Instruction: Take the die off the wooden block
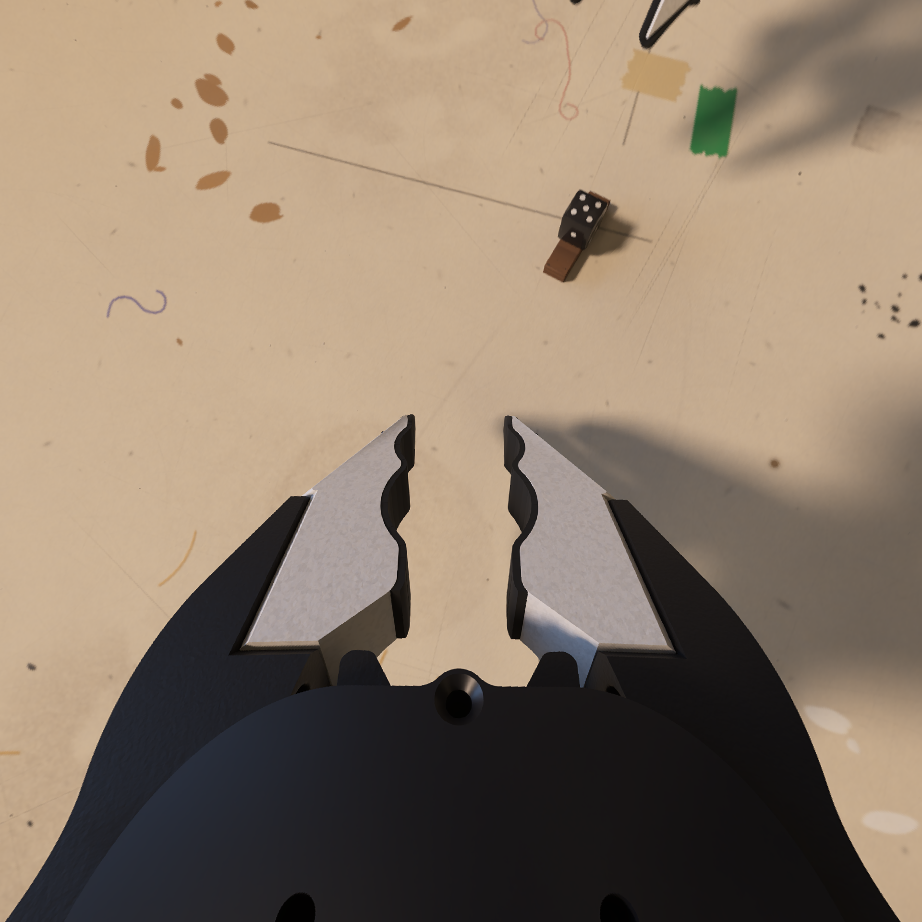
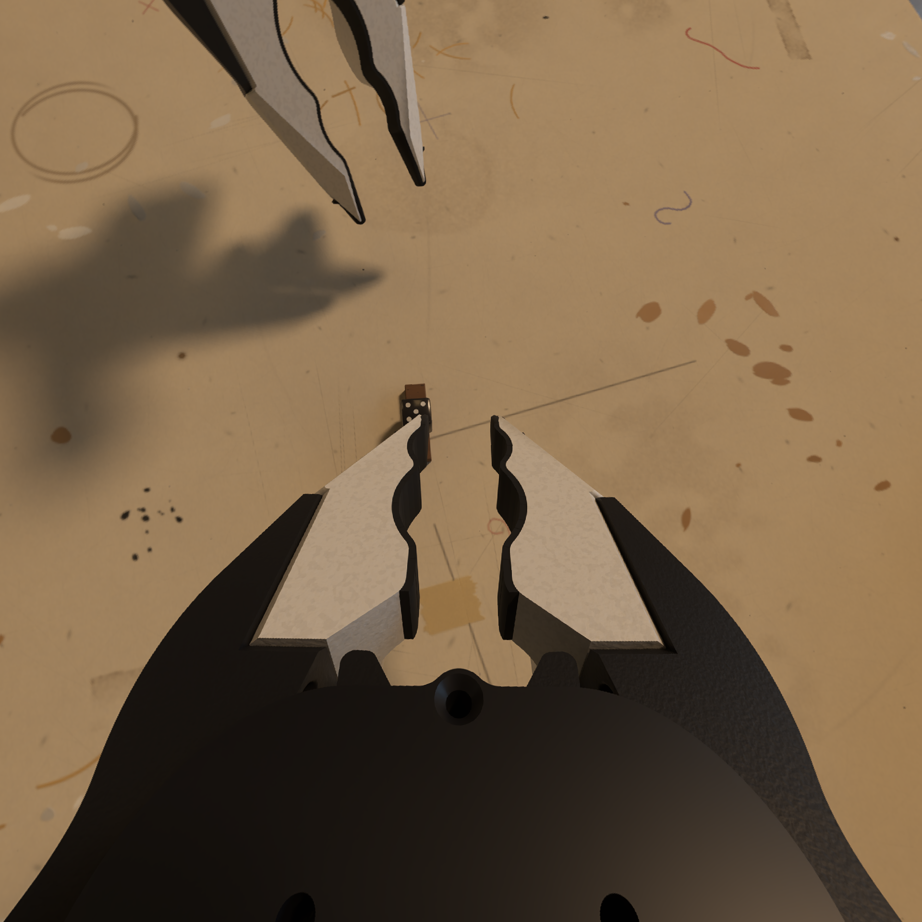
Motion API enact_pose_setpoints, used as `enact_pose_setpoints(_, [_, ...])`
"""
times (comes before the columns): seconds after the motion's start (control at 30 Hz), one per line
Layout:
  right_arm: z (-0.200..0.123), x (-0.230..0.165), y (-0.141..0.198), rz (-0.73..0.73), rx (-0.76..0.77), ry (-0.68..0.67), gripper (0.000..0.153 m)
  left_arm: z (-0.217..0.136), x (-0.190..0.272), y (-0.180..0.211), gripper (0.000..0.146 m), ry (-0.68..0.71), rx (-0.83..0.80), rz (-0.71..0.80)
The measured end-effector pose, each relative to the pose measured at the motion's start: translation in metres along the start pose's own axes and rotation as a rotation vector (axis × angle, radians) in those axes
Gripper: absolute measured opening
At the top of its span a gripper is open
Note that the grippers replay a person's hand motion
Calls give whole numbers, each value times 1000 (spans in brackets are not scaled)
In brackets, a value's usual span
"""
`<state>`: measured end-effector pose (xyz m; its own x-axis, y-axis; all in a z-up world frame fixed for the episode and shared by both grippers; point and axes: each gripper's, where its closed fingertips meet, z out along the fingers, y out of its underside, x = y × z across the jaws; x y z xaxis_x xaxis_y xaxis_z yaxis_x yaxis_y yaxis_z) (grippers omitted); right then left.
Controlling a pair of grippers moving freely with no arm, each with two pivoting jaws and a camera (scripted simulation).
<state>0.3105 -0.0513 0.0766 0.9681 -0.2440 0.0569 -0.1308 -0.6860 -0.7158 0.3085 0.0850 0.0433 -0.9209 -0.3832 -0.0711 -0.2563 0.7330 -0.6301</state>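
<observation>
A black die [image 1: 583,215] with white pips sits on a small flat brown wooden block [image 1: 563,263] on the tan table. In the left wrist view it lies ahead and to the right of my open, empty left gripper [image 1: 459,421]. In the right wrist view the die [image 2: 415,410] and the wooden block [image 2: 415,390] show just beyond my left fingertip [image 2: 416,424], which hides part of them. My right gripper [image 2: 456,421] is open and empty, above the table. The left gripper [image 2: 391,202] shows at the top of that view, open. A tip of the right gripper [image 1: 661,20] shows at the top of the left wrist view.
A green tape strip [image 1: 712,121] and a tan tape patch [image 1: 655,75] lie beyond the die. The tan patch [image 2: 451,603] shows under my right gripper. Brown stains [image 1: 212,90], pencil lines and black specks [image 1: 888,304] mark the tabletop. Gripper shadows fall on the table.
</observation>
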Motion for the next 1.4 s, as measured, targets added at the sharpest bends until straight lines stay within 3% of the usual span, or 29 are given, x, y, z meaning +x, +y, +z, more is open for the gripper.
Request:
enact_pose_setpoints(0.17, [2,-4,1,36,-6,1,27,-1,-2,4,36,4,-2,34])
enact_pose_setpoints(0.7, [35,-37,14,-63,-131,-88,26,9,16,4,33,54,-2,80])
enact_pose_setpoints(1.03, [54,-25,28,-90,-210,-48,25,11,21,5,32,62,-5,100])
enact_pose_setpoints(1.13, [59,-24,28,-98,-220,-54,18,9,20,4,32,57,-2,98])
enact_pose_setpoints(1.4, [60,-20,24,-34,-193,-54,16,10,19,2,31,56,9,90])
